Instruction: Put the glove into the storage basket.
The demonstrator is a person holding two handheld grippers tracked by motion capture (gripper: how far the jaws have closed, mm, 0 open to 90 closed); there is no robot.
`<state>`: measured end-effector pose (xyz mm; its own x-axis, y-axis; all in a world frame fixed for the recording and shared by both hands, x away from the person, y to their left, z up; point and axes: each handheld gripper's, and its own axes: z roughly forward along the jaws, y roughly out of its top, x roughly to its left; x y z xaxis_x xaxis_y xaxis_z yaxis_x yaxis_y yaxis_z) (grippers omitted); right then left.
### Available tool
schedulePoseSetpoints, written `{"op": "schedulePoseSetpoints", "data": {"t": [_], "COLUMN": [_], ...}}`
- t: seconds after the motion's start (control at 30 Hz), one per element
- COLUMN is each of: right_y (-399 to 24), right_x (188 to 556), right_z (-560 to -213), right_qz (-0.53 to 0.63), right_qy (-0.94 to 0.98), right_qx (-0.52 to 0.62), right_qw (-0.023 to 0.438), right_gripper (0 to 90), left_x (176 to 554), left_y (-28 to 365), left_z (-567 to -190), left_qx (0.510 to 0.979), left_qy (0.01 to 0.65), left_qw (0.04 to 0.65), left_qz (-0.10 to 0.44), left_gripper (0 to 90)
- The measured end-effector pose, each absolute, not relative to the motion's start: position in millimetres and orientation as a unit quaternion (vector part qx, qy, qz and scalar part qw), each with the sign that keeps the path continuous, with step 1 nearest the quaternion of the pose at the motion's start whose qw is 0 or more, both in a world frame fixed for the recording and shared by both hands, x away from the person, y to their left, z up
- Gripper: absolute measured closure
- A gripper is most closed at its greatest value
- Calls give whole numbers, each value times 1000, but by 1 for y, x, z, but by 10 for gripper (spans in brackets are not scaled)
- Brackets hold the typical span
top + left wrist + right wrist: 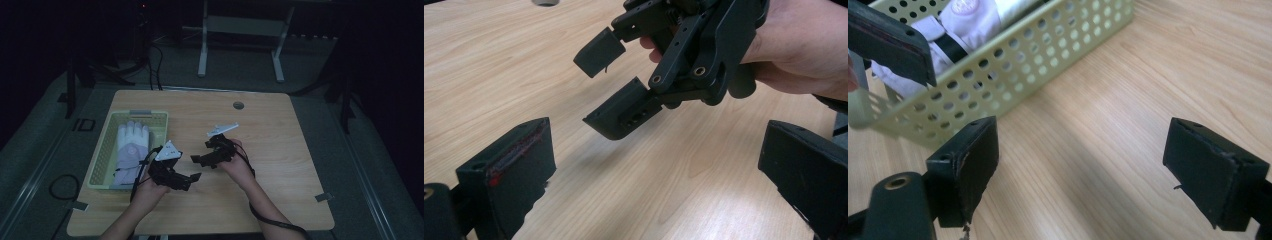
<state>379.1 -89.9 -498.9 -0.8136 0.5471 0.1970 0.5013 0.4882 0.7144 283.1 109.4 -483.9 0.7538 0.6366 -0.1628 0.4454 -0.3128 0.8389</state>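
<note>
A pale green perforated basket (102, 165) stands at the table's left side with a white glove (131, 145) lying in it. My left gripper (190, 179) is just right of the basket, open, with nothing between its jaws (656, 185). My right gripper (202, 152) faces it from the right at mid-table, also open and empty (1090, 170). In the left gripper view the right gripper (611, 82) hovers close ahead, held by a hand (794, 55). The right gripper view looks at the basket (1013, 70) and the glove (968, 15), with one left pad (888, 42) at top left.
The wooden table (280, 150) has a round cable hole (238, 105) near its far edge. Bare wood lies to the right and front. Beyond the table a white metal frame (240, 25) stands on the dark floor, and a cable loop (62, 187) lies on the floor at left.
</note>
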Motion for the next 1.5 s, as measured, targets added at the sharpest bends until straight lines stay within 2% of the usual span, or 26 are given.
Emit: {"op": "schedulePoseSetpoints", "data": {"t": [0.67, 1.03, 1.5], "right_y": [-169, -194, -214], "right_x": [363, 349, 333], "right_z": [-532, -546, -560], "right_qz": [398, 418, 395], "right_qy": [852, 849, 857], "right_qx": [337, 318, 325], "right_qw": [40, 56, 62], "right_gripper": [146, 145, 141], "left_x": [275, 273, 270], "left_y": [58, 37, 34], "left_z": [-524, -555, -568], "left_qx": [833, 849, 854], "left_qy": [285, 267, 263], "left_qw": [471, 454, 447], "left_qz": [51, 36, 41], "left_gripper": [19, 19, 19]}}
